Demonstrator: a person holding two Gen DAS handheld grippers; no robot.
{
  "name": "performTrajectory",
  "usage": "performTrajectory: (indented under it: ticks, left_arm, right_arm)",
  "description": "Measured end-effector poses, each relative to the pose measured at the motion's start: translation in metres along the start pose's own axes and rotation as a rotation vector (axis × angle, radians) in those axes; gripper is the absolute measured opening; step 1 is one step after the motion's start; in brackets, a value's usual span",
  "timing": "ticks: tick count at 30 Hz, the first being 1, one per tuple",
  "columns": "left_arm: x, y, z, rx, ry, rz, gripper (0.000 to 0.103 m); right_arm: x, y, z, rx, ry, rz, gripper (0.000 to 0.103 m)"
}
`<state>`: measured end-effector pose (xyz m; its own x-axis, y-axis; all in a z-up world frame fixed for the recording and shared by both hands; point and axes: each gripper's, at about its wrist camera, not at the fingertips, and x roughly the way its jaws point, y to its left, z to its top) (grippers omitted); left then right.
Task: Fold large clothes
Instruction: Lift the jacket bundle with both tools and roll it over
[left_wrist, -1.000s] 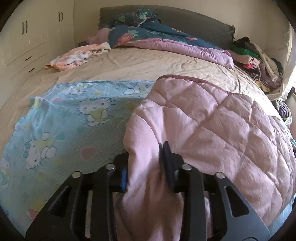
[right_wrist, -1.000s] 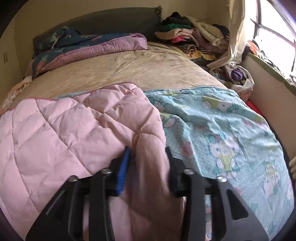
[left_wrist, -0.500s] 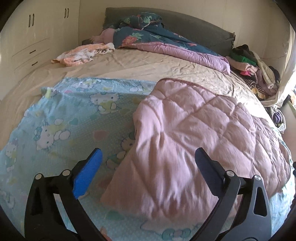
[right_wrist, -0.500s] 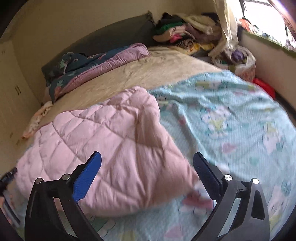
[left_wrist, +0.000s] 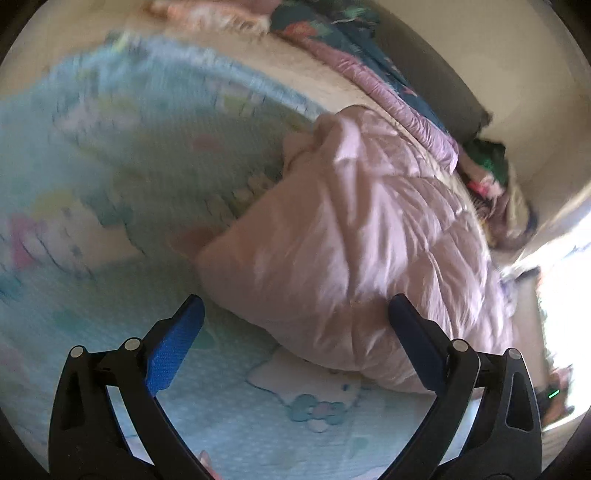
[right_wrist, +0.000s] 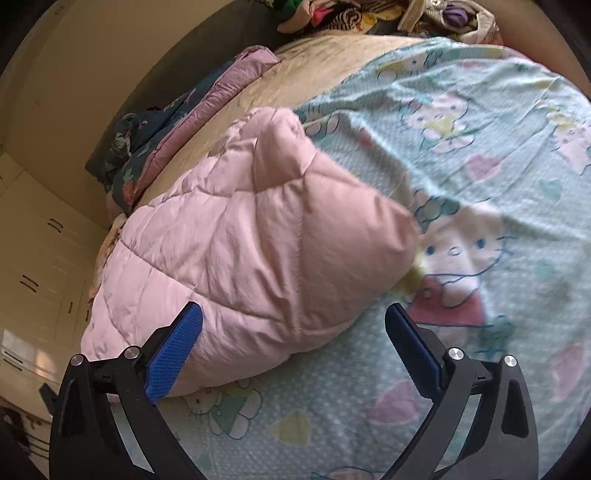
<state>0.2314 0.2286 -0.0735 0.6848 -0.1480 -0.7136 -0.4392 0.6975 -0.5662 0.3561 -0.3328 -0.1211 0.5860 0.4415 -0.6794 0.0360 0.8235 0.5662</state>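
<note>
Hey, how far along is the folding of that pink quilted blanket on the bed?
Done: the pink quilt lies folded over itself on the cartoon-cat sheet. In hand: nothing; the left gripper and right gripper are both open and empty. Left: probably another fold to make it compact.

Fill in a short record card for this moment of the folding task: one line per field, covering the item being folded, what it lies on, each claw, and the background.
item: pink quilted blanket, folded over on itself, pink side up
lies on: light blue cartoon-cat sheet spread on the bed
left claw: open, holding nothing, facing the blanket's near edge
right claw: open, holding nothing, at the blanket's near corner
background: navy and purple bedding by the headboard; clothes pile at the far corner
image quality: left view motion-blurred
</note>
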Motion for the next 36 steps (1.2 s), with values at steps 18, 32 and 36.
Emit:
performTrajectory:
  ticks: [18, 32, 36]
  left_arm:
    - [0.056, -0.016, 0.013, -0.133, -0.014, -0.056, 0.095]
    - [0.030, -0.075, 0.023, 0.129, -0.149, -0.008, 0.037]
    - [0.014, -0.093, 0.026, 0.208, -0.184, -0.003, 0.034]
  right_arm:
    - [0.050, -0.002, 0.016, 0.106, -0.001, 0.106, 0.099]
    - [0.021, 0.056, 0.015, -0.244, -0.145, 0.054, 0.040]
    - [0.002, 0.077, 0.020, -0.350, -0.179, 0.077, 0.037]
